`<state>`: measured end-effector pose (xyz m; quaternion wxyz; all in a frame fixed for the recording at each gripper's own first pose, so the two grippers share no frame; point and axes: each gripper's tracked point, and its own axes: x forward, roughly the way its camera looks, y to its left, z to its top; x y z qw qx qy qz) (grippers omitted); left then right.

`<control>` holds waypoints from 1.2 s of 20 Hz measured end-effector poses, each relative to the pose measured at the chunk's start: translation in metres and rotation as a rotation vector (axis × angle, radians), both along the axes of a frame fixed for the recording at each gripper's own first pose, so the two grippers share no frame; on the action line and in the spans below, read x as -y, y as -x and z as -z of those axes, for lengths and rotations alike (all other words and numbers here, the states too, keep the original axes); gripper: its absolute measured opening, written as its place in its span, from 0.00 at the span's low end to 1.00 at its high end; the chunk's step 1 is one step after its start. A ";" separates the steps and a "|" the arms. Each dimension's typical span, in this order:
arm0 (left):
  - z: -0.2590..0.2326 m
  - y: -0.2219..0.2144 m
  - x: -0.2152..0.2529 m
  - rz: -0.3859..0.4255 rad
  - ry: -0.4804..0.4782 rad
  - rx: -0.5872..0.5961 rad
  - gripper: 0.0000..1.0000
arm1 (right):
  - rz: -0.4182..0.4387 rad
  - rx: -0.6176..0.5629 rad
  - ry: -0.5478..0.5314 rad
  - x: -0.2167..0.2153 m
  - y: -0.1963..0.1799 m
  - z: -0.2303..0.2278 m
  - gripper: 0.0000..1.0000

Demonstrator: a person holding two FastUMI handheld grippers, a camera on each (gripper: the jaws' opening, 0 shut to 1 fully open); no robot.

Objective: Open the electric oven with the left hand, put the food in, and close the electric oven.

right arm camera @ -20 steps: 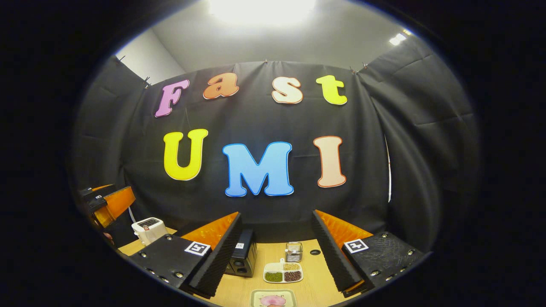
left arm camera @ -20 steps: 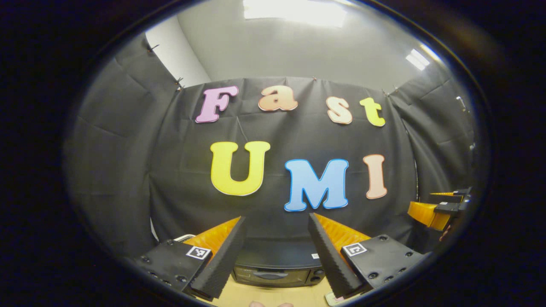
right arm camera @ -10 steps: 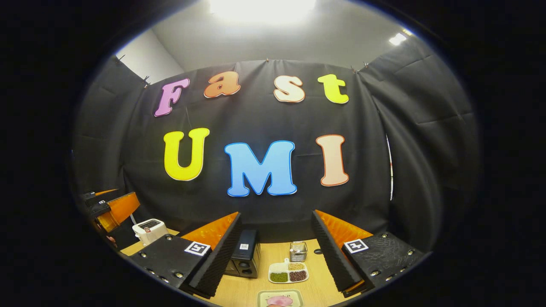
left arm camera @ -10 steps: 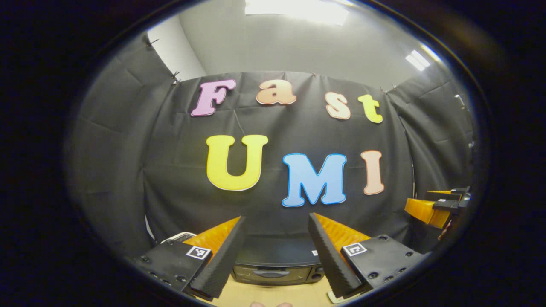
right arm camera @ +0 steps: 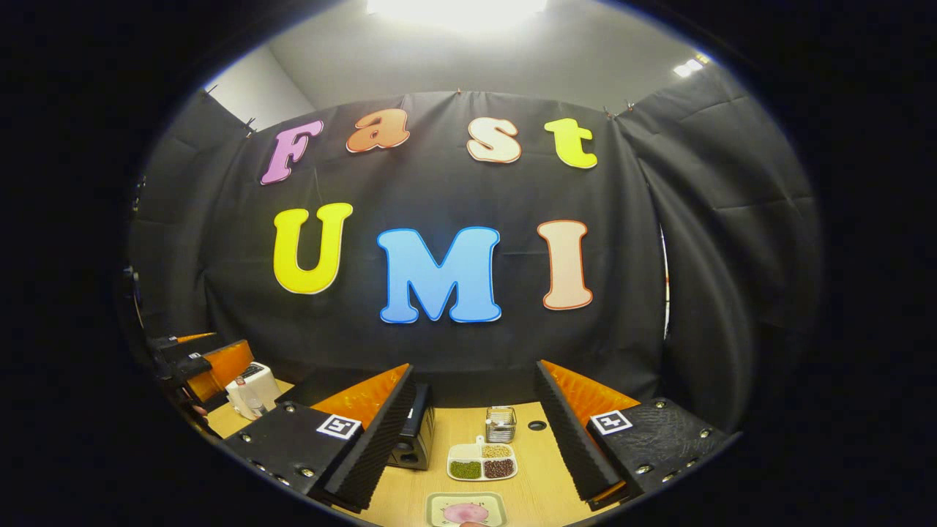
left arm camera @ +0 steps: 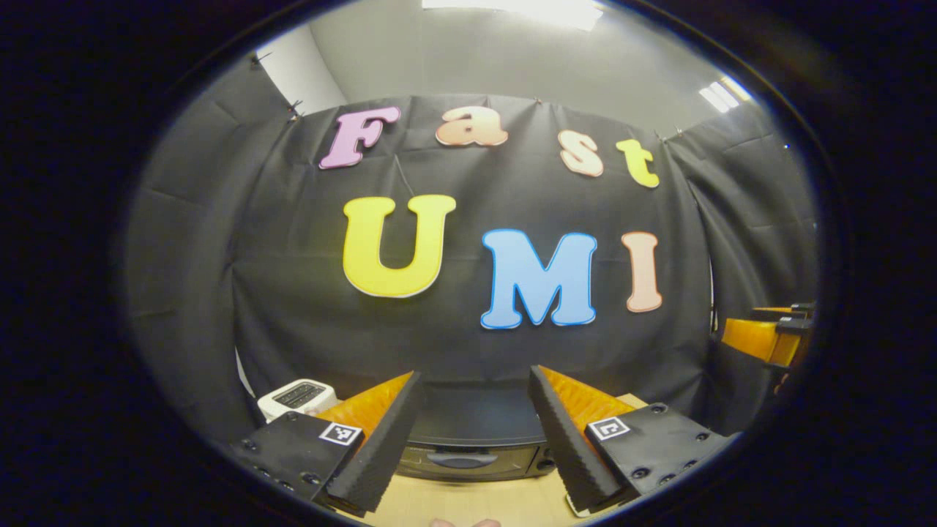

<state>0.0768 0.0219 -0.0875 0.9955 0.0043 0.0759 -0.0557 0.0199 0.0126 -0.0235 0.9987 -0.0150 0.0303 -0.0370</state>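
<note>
1. The left tool (left arm camera: 474, 432) hangs above the table (left arm camera: 476, 505) with its two fingers (left arm camera: 381, 454) spread wide and nothing between them; it is released.
2. Straight ahead of it, framed in the gap between the fingers, sits the oven (left arm camera: 472, 439); its door is closed, the handle (left arm camera: 455, 460) lies across the front, and a knob (left arm camera: 543, 464) shows at the right end; the left tool is well apart from it.
3. Beyond the left finger, a white toaster (left arm camera: 296, 396) stands on the table beside the oven.
4. The right tool (right arm camera: 472, 428) also hovers with fingers (right arm camera: 567, 439) parted and empty; it is released.
5. Just below it at the near edge lies a plate (right arm camera: 439, 505) carrying pink food (right arm camera: 465, 512); neither finger touches it.
6. Farther along, between the fingers, rests a divided dish (right arm camera: 482, 462) with green, dark and pale contents; behind that stands a small clear box (right arm camera: 501, 423); a small hole (right arm camera: 537, 425) marks the table just to its right.
7. In the right gripper view the oven (right arm camera: 413, 443) stands just beside the left finger, partly hidden by it.
8. At the far left of that view the left tool (right arm camera: 208, 359) is seen near the toaster (right arm camera: 249, 384); in the left gripper view the right tool (left arm camera: 768, 338) shows at the far right edge.
</note>
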 end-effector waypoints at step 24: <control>0.250 -0.094 -0.004 0.070 -0.108 -0.440 0.97 | 0.131 -0.151 0.009 0.040 -0.022 0.052 0.98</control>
